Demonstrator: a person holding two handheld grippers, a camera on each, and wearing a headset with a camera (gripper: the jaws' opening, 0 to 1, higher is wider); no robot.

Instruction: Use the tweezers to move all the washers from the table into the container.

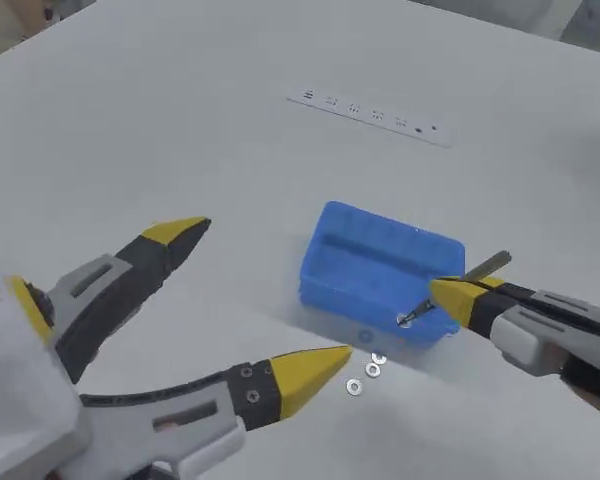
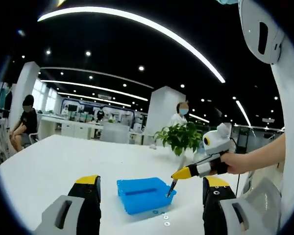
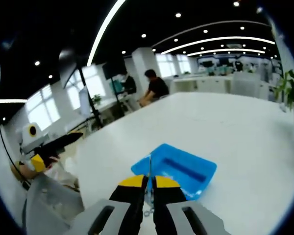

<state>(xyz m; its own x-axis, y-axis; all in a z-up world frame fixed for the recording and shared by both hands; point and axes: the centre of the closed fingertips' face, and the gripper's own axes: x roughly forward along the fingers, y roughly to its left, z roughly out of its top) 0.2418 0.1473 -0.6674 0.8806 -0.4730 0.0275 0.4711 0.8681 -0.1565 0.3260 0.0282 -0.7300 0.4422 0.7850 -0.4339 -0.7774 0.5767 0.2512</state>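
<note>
The blue container (image 1: 380, 262) (image 2: 143, 195) (image 3: 179, 169) sits on the white table. Several small washers (image 1: 370, 371) (image 2: 164, 216) lie on the table just in front of its near wall. My right gripper (image 1: 448, 293) (image 3: 148, 184) is shut on the thin metal tweezers (image 1: 485, 268) (image 3: 150, 165). Their tip hangs at the container's near right rim, and a small washer (image 1: 405, 321) seems pinched there. My left gripper (image 1: 245, 302) (image 2: 152, 188) is open, held above the table to the left of the container with nothing between its jaws.
A white power strip (image 1: 370, 115) lies flat on the table beyond the container. In the gripper views, people sit and stand at desks far behind the table, and a potted plant (image 2: 181, 137) stands past its far edge.
</note>
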